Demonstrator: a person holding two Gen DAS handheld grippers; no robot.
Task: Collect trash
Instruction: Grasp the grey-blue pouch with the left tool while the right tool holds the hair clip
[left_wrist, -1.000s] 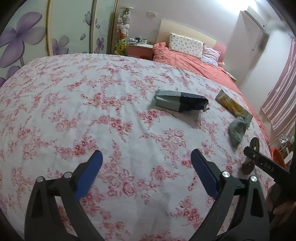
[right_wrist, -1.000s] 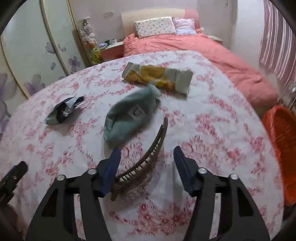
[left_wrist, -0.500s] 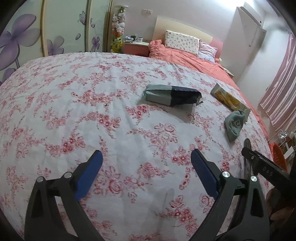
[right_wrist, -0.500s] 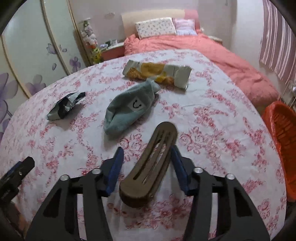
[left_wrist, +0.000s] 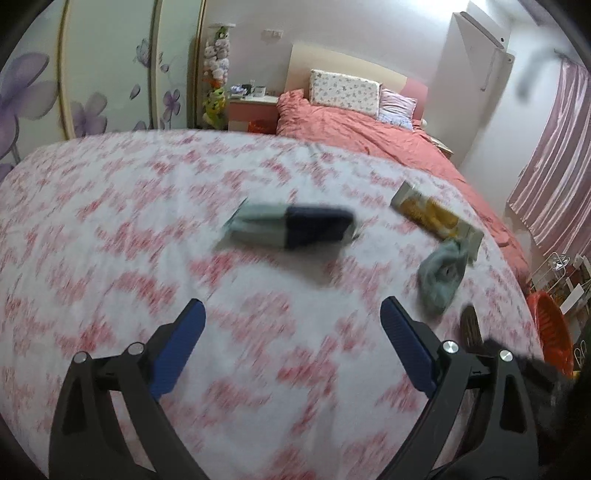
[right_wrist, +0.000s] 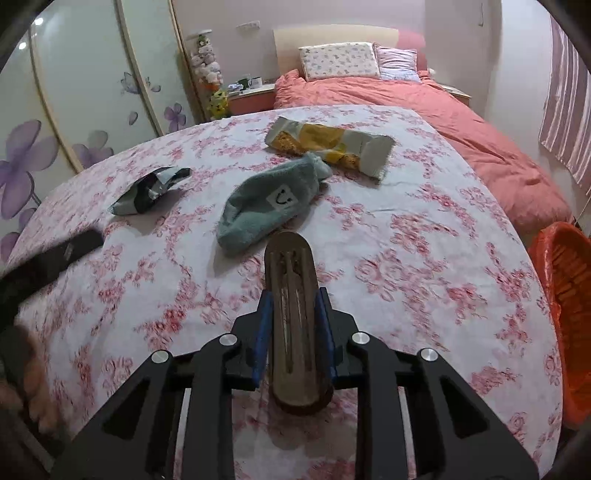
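Observation:
My right gripper (right_wrist: 294, 295) has its jaws closing, and the blue pads press both sides of a brown hair clip (right_wrist: 290, 266) held just above the floral sheet. Beyond it lie a teal sock (right_wrist: 269, 201) with a smiley patch, a yellow snack wrapper (right_wrist: 332, 142) and a crumpled grey-and-dark wrapper (right_wrist: 147, 192). My left gripper (left_wrist: 291, 314) is open with nothing between its pads. It hangs over the sheet, short of the grey-and-dark wrapper (left_wrist: 295, 227). The left wrist view is blurred by motion; the sock (left_wrist: 441, 273) and the yellow wrapper (left_wrist: 432, 216) show at its right.
An orange basket (right_wrist: 565, 295) stands beside the bed at the right edge, also visible as the orange basket (left_wrist: 550, 325) low in the left wrist view. A salmon quilt (right_wrist: 443, 110), pillows and a nightstand lie at the far end. Wardrobe doors line the left.
The right jaws have narrowed onto the hair clip, which turned from lying on its side to standing between the pads. The left gripper has moved nearer the grey-and-dark wrapper.

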